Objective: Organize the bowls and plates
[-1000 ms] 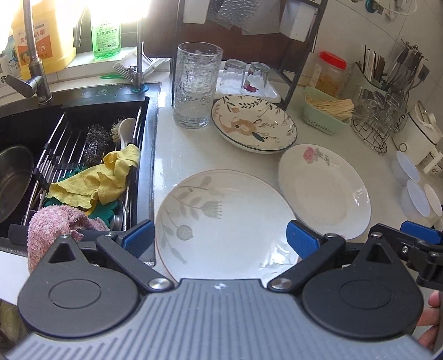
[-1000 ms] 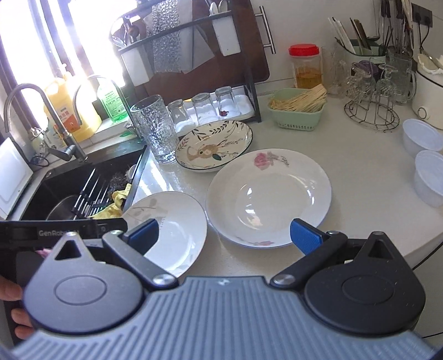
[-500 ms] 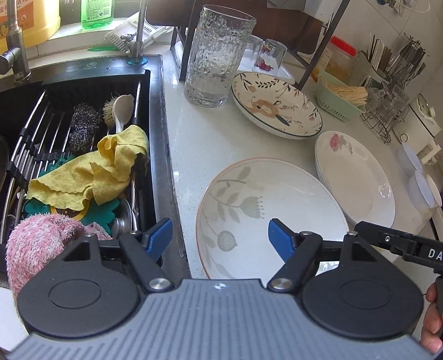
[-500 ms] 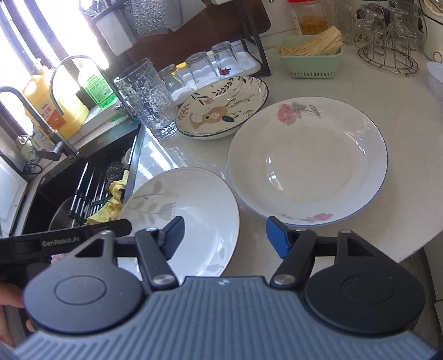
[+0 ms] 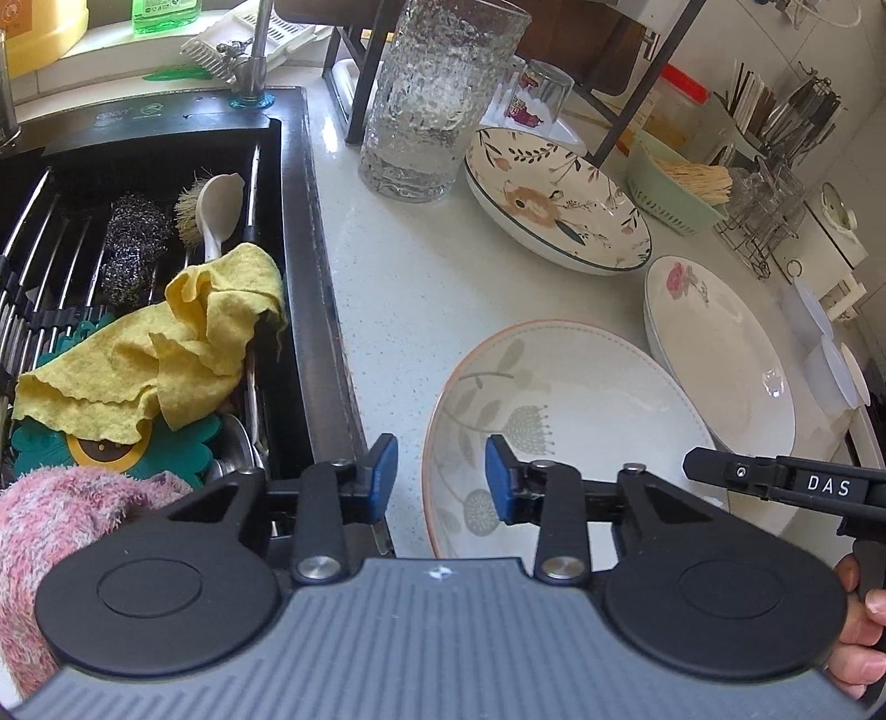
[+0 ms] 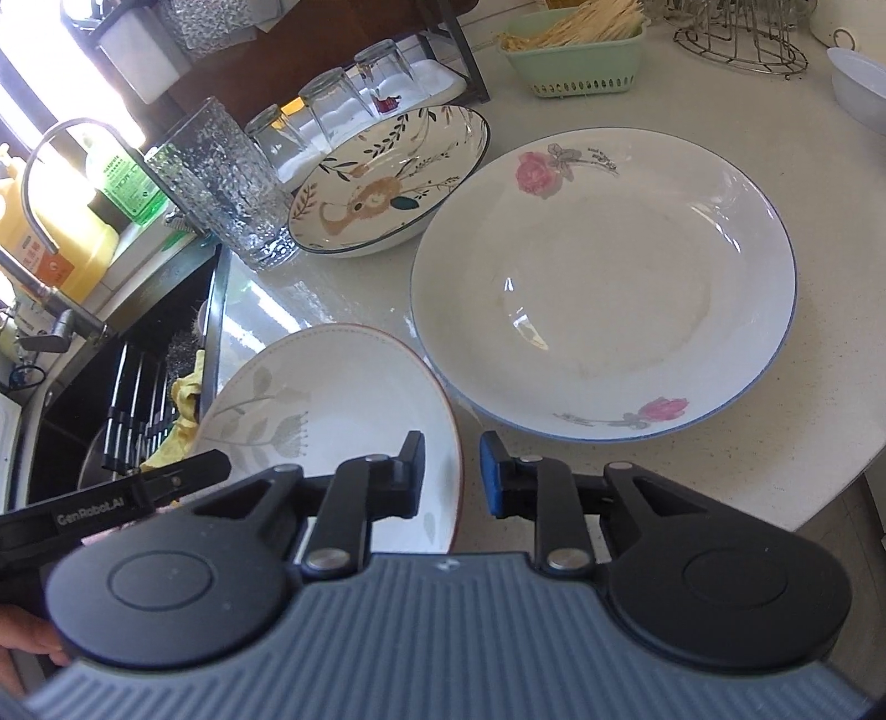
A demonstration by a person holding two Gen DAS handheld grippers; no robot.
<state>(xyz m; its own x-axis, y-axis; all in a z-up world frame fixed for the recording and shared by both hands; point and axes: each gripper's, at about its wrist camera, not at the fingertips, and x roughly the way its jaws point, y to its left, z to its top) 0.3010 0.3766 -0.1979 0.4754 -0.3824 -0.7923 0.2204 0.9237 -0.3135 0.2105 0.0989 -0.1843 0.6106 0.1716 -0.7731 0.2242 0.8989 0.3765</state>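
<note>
Plates, three, all resting on a pale speckled countertop (image 6: 692, 487) beside a black sink (image 5: 166, 310).

Item one: leaf-pattern plate (image 5: 559, 421), white, shallow, with a thin reddish rim and grey-green sprigs and seed-heads printed on one side. It lies near the front edge of the countertop, just beside the sink's edge. Both tongs straddle its rim on opposite sides.

Item two: rose plate (image 6: 603, 282), white, deep-welled, with a blue rim line and a pink rose printed at two opposite points. It sits near the front right part of the countertop, its edge just beside or slightly under that of the leaf-pattern plate; contact cannot be told.

Item three: floral plate (image 5: 554, 205), cream, with a dark green rim, tan blossom and black leaf sprays. It stands further back, next to a tall textured glass (image 5: 437, 99) and in front of a dark rack (image 6: 310, 61) with upturned tumblers.

Left gripper (image 5: 434, 477): blue pads narrowly parted, one over bare countertop, the other over the near-left rim of the leaf-pattern plate; no grip is made.

Right gripper (image 6: 451, 471): likewise narrowly parted, with the plate's near-right rim in the gap and not pinched.

Sundries: yellow cloth (image 5: 166, 343), steel scourers (image 5: 133, 243) and a brush in the sink; green basket (image 6: 576, 50) of sticks at the back edge.
</note>
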